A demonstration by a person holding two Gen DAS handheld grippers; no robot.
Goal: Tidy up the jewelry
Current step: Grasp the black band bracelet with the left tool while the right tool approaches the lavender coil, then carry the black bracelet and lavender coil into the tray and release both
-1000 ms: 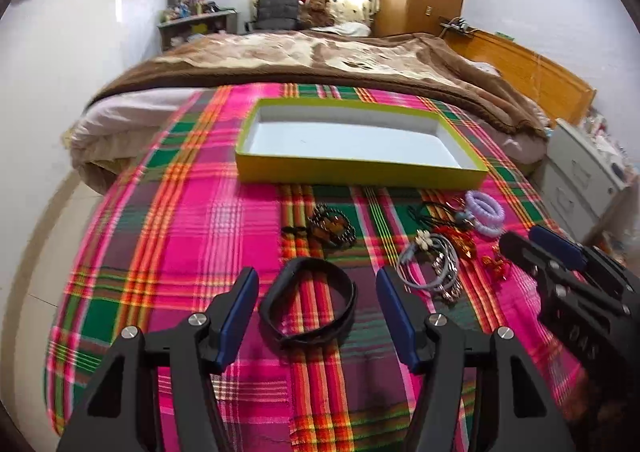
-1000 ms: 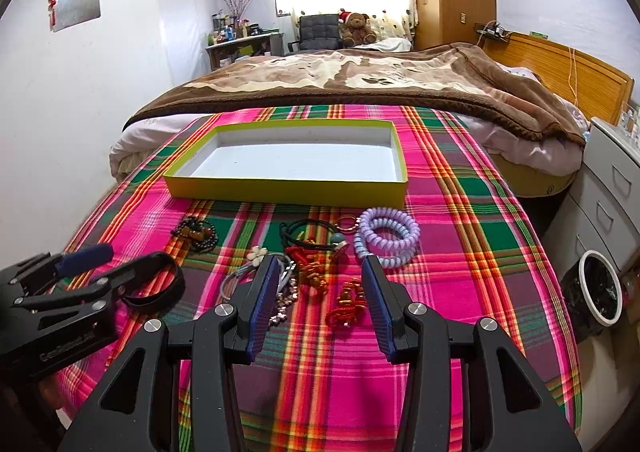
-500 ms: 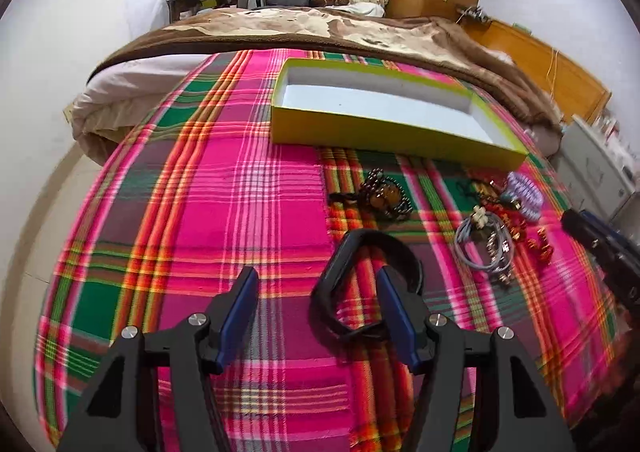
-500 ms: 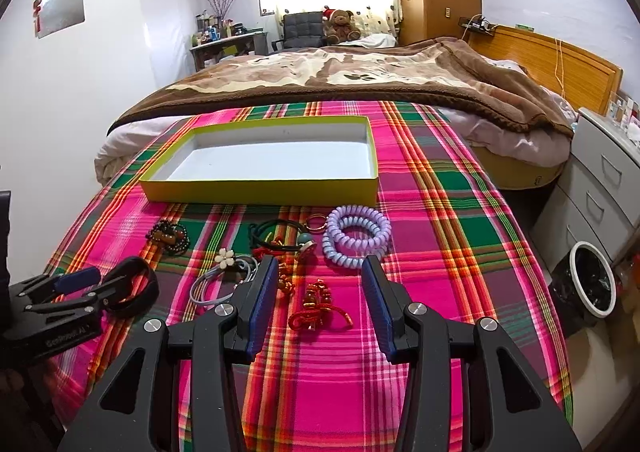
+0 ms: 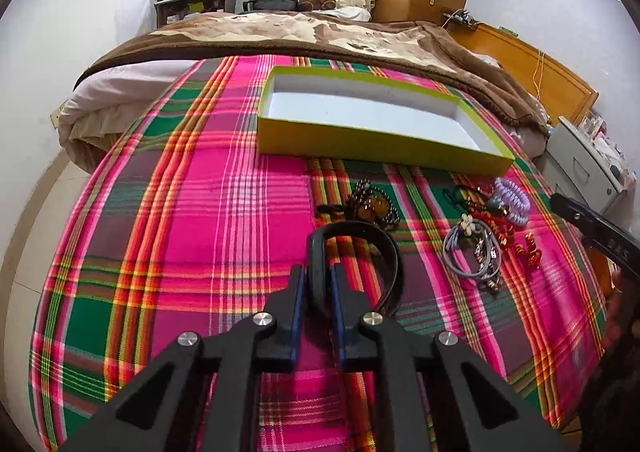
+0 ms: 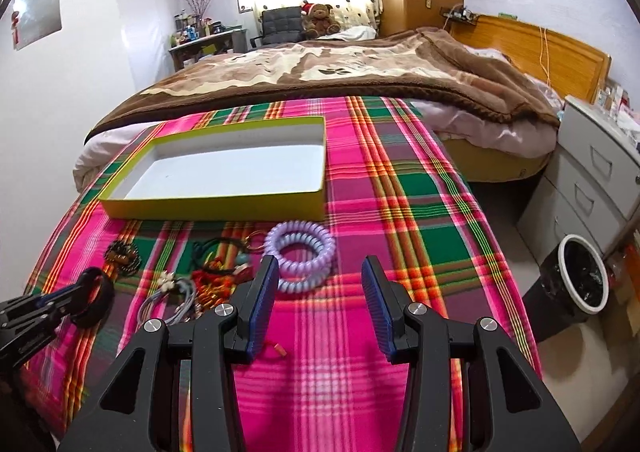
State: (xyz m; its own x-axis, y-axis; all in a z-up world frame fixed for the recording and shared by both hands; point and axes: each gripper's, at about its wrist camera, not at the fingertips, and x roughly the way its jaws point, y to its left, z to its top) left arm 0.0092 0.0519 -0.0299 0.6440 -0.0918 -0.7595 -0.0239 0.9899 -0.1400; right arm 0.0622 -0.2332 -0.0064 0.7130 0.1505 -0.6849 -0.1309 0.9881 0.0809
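Note:
My left gripper (image 5: 317,294) is shut on the near side of a black band bracelet (image 5: 362,242), close over the plaid cloth. In the right wrist view the same gripper (image 6: 80,288) holds the bracelet (image 6: 98,298) at the far left. My right gripper (image 6: 318,302) is open and empty, just in front of the lilac spiral hair ties (image 6: 300,252). A yellow box (image 5: 380,148) with a white empty inside lies beyond the jewelry. A dark bead bracelet (image 5: 374,204), grey hair ties (image 5: 474,256) and red ornaments (image 5: 528,250) lie on the cloth.
The plaid cloth (image 5: 200,212) covers the end of a bed with a brown blanket (image 5: 300,32). A grey drawer unit (image 6: 592,180) and a black waste bin (image 6: 576,280) stand on the floor to the right. The cloth's right edge drops off near the bin.
My left gripper has closed on the black bracelet, which lay between its open fingers before. My right gripper has shifted right, off the red ornaments, and stays open.

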